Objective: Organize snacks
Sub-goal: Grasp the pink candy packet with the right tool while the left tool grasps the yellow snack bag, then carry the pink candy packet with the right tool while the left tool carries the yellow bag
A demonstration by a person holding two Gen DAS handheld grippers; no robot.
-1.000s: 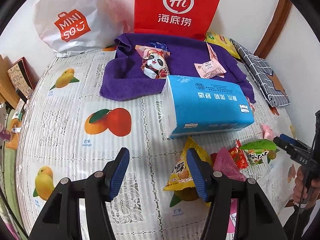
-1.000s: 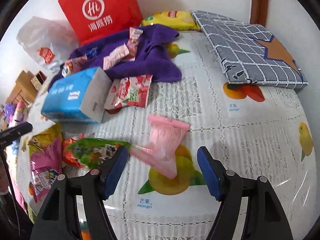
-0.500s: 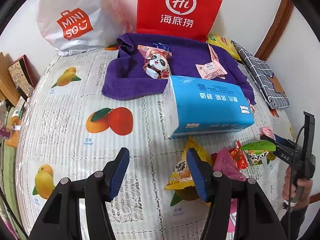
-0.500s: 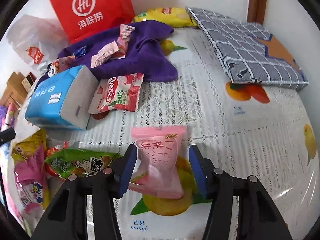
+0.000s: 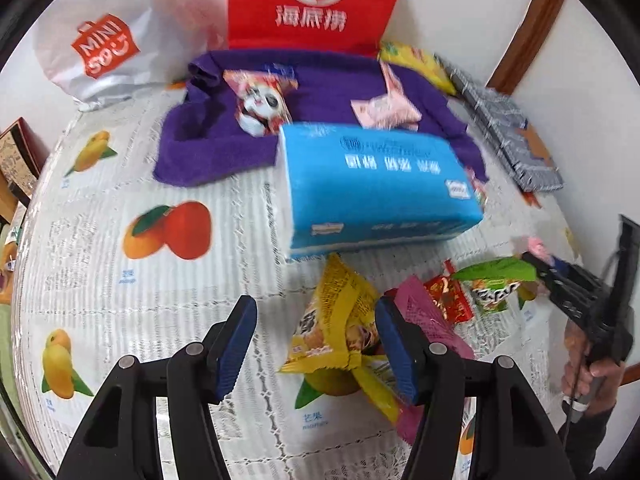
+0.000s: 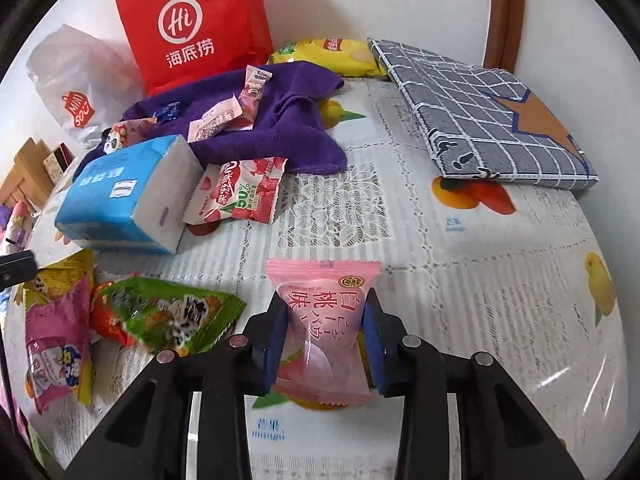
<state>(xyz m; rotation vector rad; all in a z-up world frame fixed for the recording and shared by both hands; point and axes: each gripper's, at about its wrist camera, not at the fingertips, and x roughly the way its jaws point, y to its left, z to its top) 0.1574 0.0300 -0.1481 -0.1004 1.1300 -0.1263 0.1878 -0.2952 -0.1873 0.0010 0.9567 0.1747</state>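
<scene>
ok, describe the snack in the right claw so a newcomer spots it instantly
Start at the blue tissue pack on the fruit-print tablecloth. Nearer the camera, between the closing jaws of the right claw, sits a pink pillow-shaped snack packet. Unlike the green and yellow bags nearby, it is pale pink with red characters.

My left gripper (image 5: 314, 344) and right gripper (image 6: 325, 338) are alike: matte black moulded arms with cut-out slots, round silver pivot screws, and ribbed blue pads (image 5: 235, 347) on the fingers. In the left wrist view a thin black cable runs down the right gripper's handle. A dark sleeve (image 5: 588, 440) covers my right wrist.
</scene>
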